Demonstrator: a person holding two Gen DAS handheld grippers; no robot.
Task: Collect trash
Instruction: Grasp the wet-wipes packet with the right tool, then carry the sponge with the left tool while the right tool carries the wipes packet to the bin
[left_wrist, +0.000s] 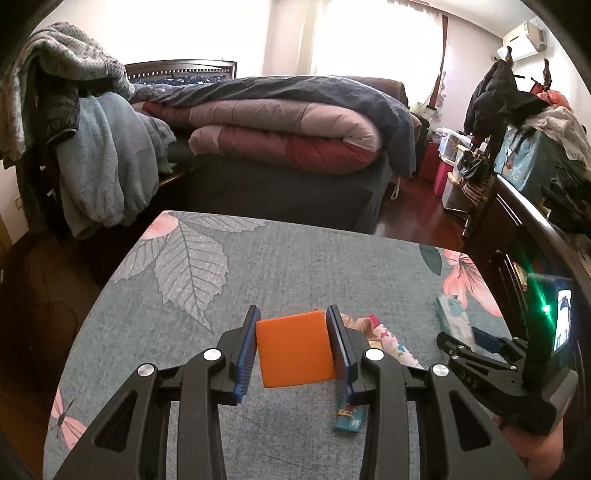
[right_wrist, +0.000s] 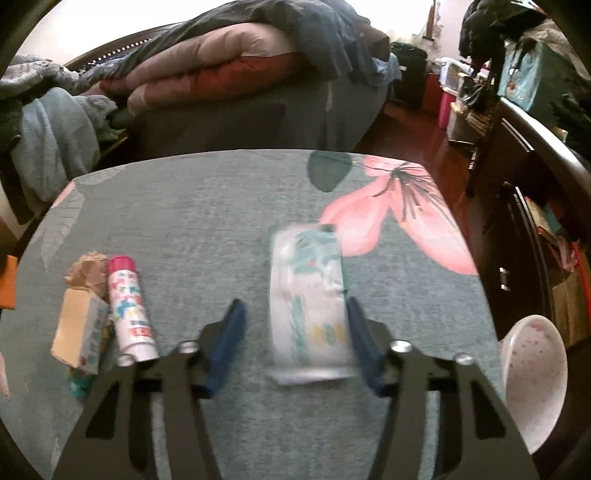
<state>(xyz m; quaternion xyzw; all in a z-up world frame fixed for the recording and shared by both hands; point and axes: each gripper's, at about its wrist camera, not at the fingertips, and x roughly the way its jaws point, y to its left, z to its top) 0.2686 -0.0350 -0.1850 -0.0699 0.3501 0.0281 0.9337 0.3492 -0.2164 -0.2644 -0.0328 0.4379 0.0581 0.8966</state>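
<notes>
My left gripper (left_wrist: 293, 332) is shut on an orange square pad (left_wrist: 295, 349) and holds it above the floral tablecloth (left_wrist: 295, 258). A small teal carton (left_wrist: 349, 419) and a crumpled colourful wrapper (left_wrist: 380, 334) lie just right of it. My right gripper (right_wrist: 295, 321) is open, its jaws low over the cloth on either side of a white-and-green tissue packet (right_wrist: 312, 295). The packet also shows in the left wrist view (left_wrist: 452, 314). To the left lie a white tube with a pink cap (right_wrist: 129, 302), a small open carton (right_wrist: 79, 336) and a brown crumpled scrap (right_wrist: 88, 271).
A white speckled bowl (right_wrist: 532, 376) stands at the table's right edge. A bed with folded quilts (left_wrist: 288, 125) lies behind the table. A dark wooden cabinet (left_wrist: 517, 221) piled with clothes stands on the right. A chair draped with clothes (left_wrist: 74, 147) is at the left.
</notes>
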